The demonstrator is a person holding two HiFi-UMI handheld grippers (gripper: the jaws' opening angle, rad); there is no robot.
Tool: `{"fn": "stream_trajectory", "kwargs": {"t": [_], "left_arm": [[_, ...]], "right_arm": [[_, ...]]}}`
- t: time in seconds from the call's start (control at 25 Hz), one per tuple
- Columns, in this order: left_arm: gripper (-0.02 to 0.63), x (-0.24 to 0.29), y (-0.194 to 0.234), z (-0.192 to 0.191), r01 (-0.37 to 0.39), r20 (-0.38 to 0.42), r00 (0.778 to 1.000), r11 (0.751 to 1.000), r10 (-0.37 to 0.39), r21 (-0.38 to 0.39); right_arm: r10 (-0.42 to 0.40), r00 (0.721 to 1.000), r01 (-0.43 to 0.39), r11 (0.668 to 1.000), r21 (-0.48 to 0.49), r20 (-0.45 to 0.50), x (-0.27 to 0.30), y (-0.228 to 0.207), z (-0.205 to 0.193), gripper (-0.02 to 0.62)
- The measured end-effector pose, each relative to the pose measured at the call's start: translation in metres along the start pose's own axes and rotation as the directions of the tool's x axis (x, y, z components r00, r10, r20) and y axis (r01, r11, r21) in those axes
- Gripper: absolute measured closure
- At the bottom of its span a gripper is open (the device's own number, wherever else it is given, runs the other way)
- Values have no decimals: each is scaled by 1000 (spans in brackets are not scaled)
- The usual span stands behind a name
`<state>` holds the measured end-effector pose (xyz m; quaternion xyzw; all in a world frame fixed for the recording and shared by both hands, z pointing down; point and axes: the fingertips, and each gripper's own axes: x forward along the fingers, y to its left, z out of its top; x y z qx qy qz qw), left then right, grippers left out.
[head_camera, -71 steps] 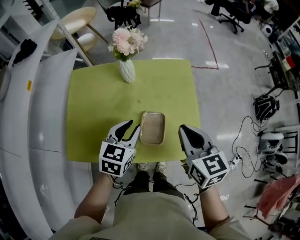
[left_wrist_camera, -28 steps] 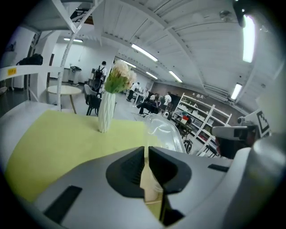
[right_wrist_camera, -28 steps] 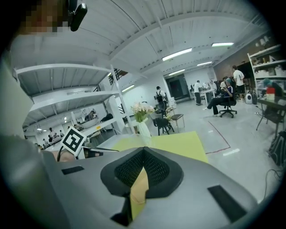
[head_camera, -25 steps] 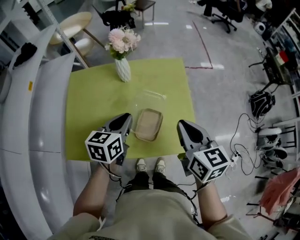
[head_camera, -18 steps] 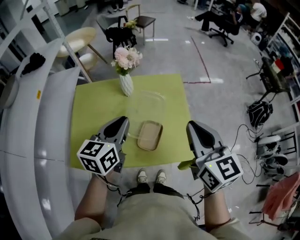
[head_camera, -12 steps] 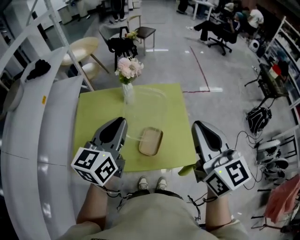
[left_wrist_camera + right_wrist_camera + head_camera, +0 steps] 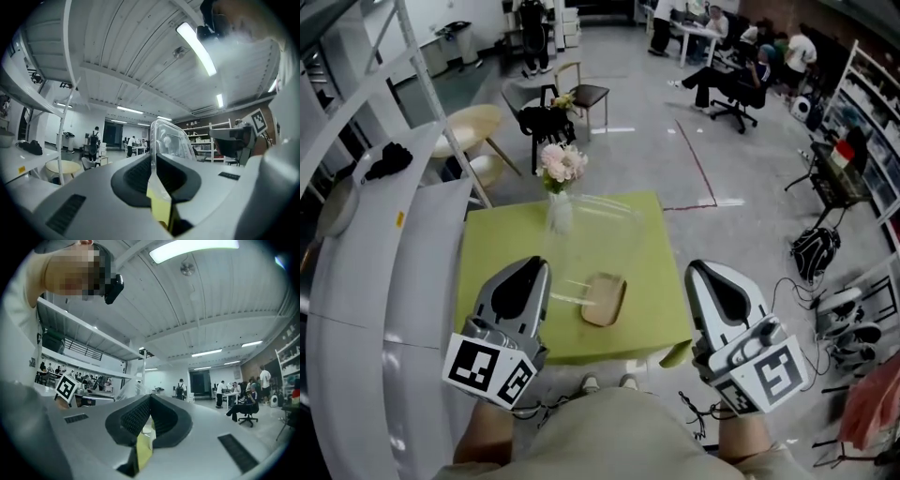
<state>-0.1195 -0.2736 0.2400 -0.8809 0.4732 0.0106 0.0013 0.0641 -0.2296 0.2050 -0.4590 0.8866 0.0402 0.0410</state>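
My left gripper (image 7: 540, 265) is shut on the edge of a clear plastic lid (image 7: 592, 239), held up in the air above the green table (image 7: 492, 272). In the left gripper view the lid (image 7: 171, 140) rises upright from between the closed jaws (image 7: 153, 157). Below it a shallow tan container (image 7: 604, 299) lies uncovered on the table near the front edge. My right gripper (image 7: 707, 272) hovers to the right of the table, shut, with nothing between its jaws (image 7: 150, 399). A white vase (image 7: 560, 215) of pink flowers stands at the table's far side.
A long white curved shelf (image 7: 366, 281) runs along the left. A round beige table (image 7: 476, 126) and dark chairs (image 7: 546, 118) stand beyond the green table. A black bag (image 7: 812, 251) and cables lie on the floor at right. People sit at desks far back.
The left gripper has lifted the clear lid off the tan container and carried it upward. Both grippers have risen and drawn back toward the person; the table now looks smaller and farther.
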Motion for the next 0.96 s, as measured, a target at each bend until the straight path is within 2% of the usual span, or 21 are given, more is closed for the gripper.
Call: {"fn": "stream_trajectory", "kwargs": {"t": [0.2, 0.48, 0.68, 0.96], "left_arm": [[568, -16, -10, -4, -6, 7, 1000, 1000, 6, -10], [569, -25, -9, -2, -28, 10, 1000, 1000, 28, -2], [569, -30, -2, -1, -45, 11, 999, 999, 45, -3], [569, -27, -2, 1, -36, 3, 999, 999, 36, -12]], "right_arm": [[20, 999, -20, 1000, 0, -27, -7, 8, -6, 590], [72, 997, -70, 994, 78, -30, -3, 14, -10, 591], [83, 996, -81, 994, 79, -32, 3, 15, -12, 590], [70, 996, -69, 997, 28, -49, 7, 15, -12, 591]]}}
